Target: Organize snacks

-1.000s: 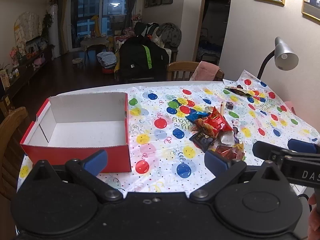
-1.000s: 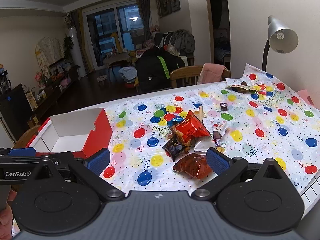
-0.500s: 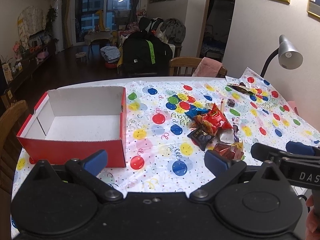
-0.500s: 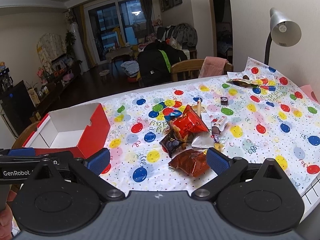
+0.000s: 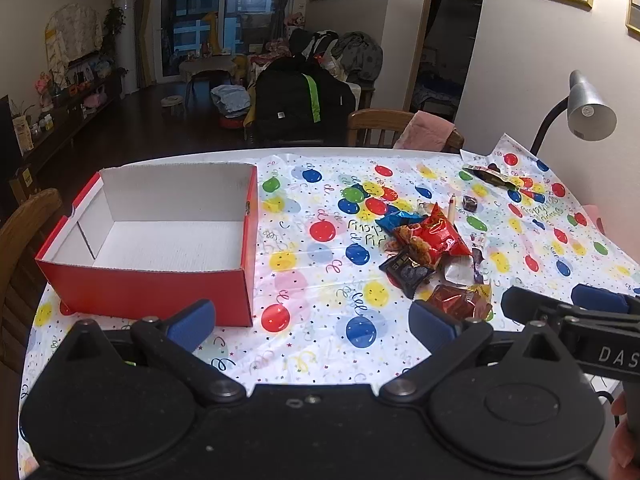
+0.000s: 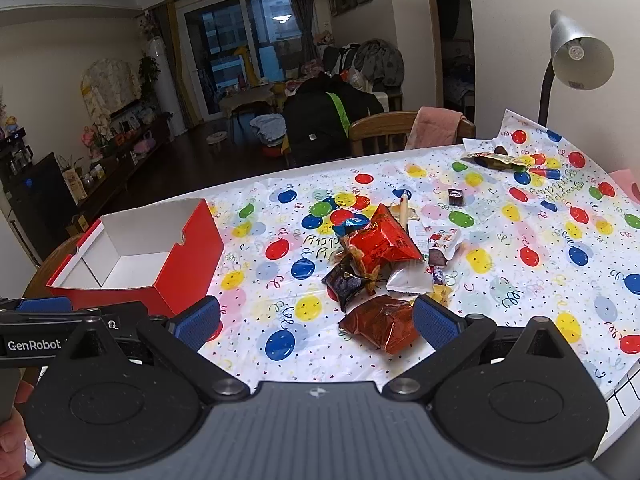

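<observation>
Two grippers hover at the near table edge, jaws spread and empty: the left gripper (image 5: pixel 312 322) and the right gripper (image 6: pixel 316 318). No snack is packed yet; the approach step is in hand. The dark red packet (image 6: pixel 380 324) lies nearest, at frame centre, before the snack pile (image 6: pixel 380 248). The red box (image 5: pixel 160 236), centre left, stands empty. The next move calls for closing on one packet.

Both the left gripper (image 5: pixel 312 322) and right gripper (image 6: pixel 316 320) are black, with ribbed blue pads (image 6: pixel 434 322) and silver pivot screws.
</observation>
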The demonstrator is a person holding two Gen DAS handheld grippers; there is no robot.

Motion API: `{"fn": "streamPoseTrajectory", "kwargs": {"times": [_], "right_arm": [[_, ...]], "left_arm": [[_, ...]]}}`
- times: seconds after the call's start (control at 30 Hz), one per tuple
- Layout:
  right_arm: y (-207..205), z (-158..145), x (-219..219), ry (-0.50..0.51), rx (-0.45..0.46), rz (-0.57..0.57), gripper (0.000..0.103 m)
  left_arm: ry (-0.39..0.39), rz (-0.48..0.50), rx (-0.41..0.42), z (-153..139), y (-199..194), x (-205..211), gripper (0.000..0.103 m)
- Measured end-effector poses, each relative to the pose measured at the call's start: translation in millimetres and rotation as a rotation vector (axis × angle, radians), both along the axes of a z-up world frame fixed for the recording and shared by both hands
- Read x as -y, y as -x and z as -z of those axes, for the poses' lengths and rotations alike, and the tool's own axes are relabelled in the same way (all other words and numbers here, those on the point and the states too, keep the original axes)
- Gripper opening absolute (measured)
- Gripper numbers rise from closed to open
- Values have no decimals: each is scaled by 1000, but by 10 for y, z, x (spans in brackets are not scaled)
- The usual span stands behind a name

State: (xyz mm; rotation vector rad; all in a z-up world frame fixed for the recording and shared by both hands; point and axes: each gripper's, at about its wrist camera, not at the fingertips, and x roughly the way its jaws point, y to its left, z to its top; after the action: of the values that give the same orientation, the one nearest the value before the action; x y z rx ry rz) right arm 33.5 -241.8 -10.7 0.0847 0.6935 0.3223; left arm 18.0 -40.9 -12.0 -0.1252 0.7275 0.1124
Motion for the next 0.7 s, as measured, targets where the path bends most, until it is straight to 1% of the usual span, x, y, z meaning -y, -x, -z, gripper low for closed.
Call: {"fn": "streamPoseTrajectory", "kwargs": {"times": [0.7], "right_arm": [[0, -2, -8, 1, 1, 5, 103]], "left_arm": [[0, -2, 0, 1, 2, -1, 103]]}}
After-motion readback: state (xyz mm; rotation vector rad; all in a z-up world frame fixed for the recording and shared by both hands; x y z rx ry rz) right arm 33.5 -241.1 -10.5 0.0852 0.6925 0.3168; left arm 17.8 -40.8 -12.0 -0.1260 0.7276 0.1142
